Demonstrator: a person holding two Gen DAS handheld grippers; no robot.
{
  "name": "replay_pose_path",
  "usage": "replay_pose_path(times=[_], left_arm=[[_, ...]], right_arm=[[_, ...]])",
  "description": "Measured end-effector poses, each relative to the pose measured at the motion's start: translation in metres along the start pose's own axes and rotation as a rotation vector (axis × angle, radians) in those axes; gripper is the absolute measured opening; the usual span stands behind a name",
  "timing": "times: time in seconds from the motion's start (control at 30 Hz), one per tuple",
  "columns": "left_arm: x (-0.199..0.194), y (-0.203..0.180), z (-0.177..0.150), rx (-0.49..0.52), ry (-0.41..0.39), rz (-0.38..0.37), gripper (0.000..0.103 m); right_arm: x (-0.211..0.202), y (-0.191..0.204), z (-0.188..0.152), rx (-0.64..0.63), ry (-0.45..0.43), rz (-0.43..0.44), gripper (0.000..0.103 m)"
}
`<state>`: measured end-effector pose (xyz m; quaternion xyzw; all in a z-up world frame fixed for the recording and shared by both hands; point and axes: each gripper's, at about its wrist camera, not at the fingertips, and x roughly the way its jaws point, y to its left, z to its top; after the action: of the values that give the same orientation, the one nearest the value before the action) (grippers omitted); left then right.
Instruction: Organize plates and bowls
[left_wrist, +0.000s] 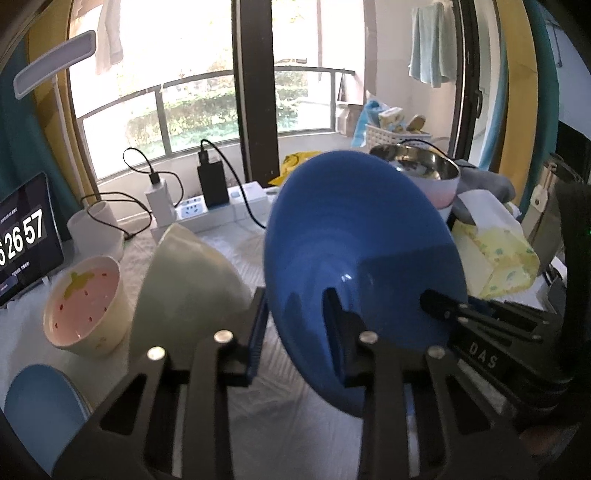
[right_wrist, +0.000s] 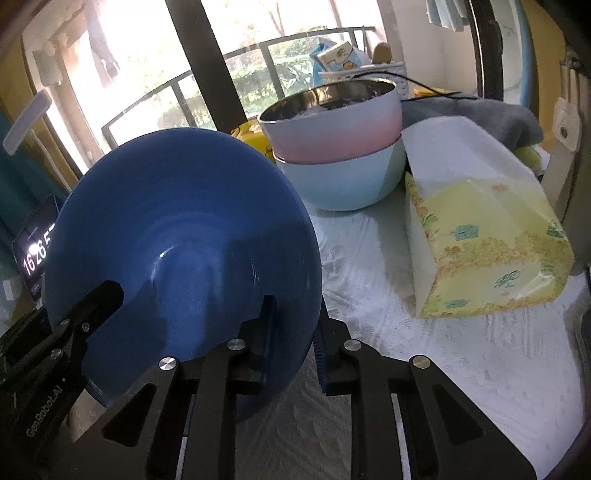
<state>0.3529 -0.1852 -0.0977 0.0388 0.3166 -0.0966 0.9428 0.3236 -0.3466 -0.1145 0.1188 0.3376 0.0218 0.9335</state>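
Mid-transfer, both grippers, left (left_wrist: 297, 325) and right (right_wrist: 293, 328), clamped the tilted blue bowl (left_wrist: 354, 236); stacking it likely came next.

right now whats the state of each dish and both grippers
blue bowl: lifted, tilted on edge, gripped by both grippers
left gripper: straddling the bowl's rim
right gripper: straddling the rim on the other side
pink bowl: upright, nested in light blue bowl
strawberry bowl: tilted, empty
pale green bowl: tipped on its side
blue plate: flat
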Motion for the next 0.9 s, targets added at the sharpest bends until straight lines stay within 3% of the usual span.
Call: replay_pose_path(times=[0.9], left_arm=[[-0.064,0.010,-0.017,-0.024,-0.035,-0.033,0.031]], right_arm=[[-0.081,0.026,-0.028,-0.035,-0.064,0.004,0.019]])
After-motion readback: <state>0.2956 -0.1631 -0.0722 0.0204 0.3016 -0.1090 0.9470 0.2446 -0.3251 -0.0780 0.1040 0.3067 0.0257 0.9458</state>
